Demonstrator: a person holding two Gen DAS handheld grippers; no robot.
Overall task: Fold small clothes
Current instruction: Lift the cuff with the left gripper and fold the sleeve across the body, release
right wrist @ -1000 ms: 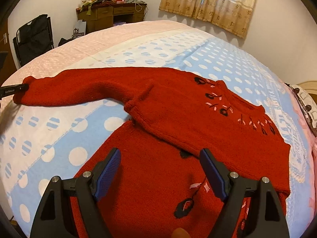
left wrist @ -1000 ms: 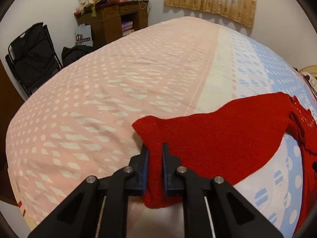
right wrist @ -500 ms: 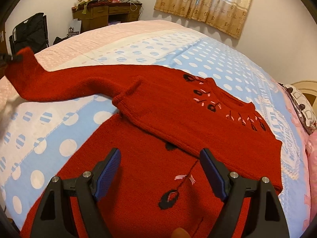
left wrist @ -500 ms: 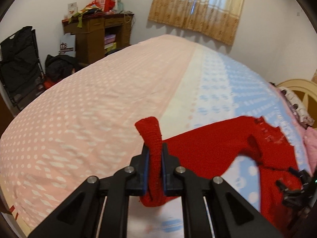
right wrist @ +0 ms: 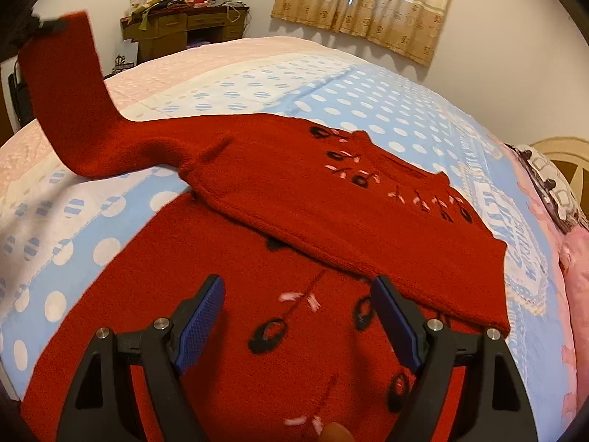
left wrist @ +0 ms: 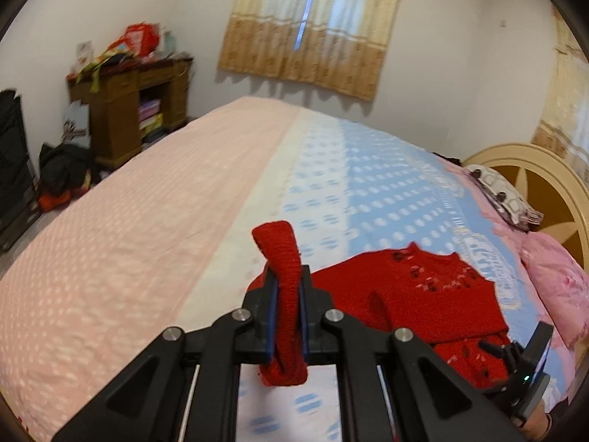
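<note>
One sleeve, flat on the bed a second ago, now hangs in the air, pinched at the cuff by the left gripper. The right gripper hovers open above the red sweater spread on the bed. Likely next: sleeve folds across the body.

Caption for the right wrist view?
Open right gripper hovers over red sweater on bed; left gripper lifts its sleeve.

cluttered wooden desk, curtains, pink pillow, headboard.
</note>
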